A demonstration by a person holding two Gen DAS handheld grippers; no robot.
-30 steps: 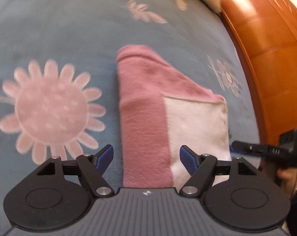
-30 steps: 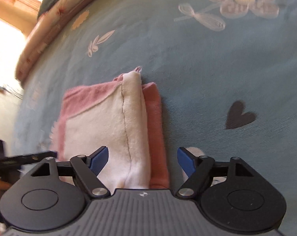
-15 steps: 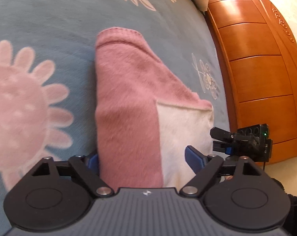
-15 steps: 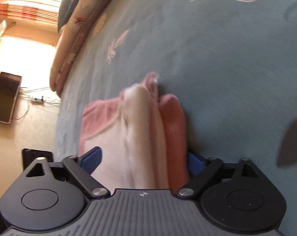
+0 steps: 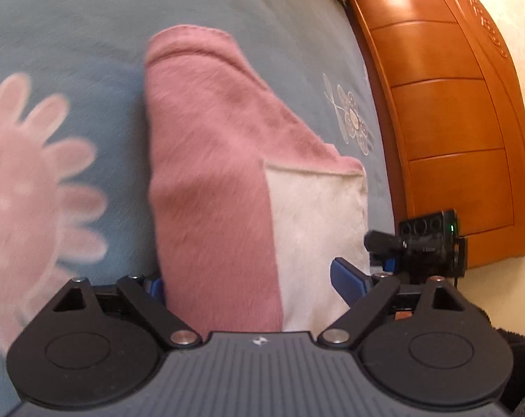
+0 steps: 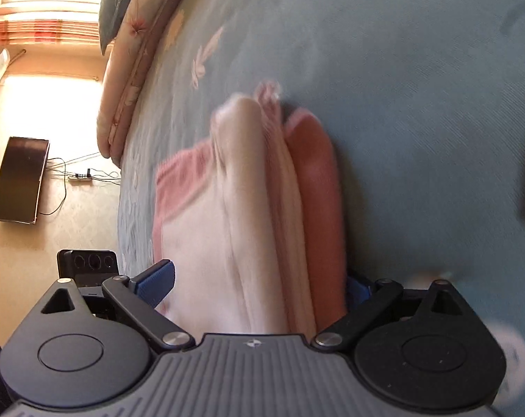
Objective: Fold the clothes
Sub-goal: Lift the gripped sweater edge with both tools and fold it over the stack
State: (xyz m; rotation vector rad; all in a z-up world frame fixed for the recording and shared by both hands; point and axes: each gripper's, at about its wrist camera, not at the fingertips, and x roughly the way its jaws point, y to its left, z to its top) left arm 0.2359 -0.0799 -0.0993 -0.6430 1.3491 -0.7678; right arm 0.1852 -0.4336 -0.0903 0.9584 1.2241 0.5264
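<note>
A folded pink-and-white garment [image 5: 224, 180] lies on the blue flowered bedspread [image 5: 71, 45], its near end hidden behind both tools. The left gripper [image 5: 248, 281] and right gripper [image 6: 259, 285] straddle it, jaws just spread wide, apparently not pinching. The wooden headboard [image 5: 446, 114] stands beyond the garment's white side.

Home bedroom, floral bedspread [image 5: 88, 34], wooden headboard [image 5: 446, 111]
</note>
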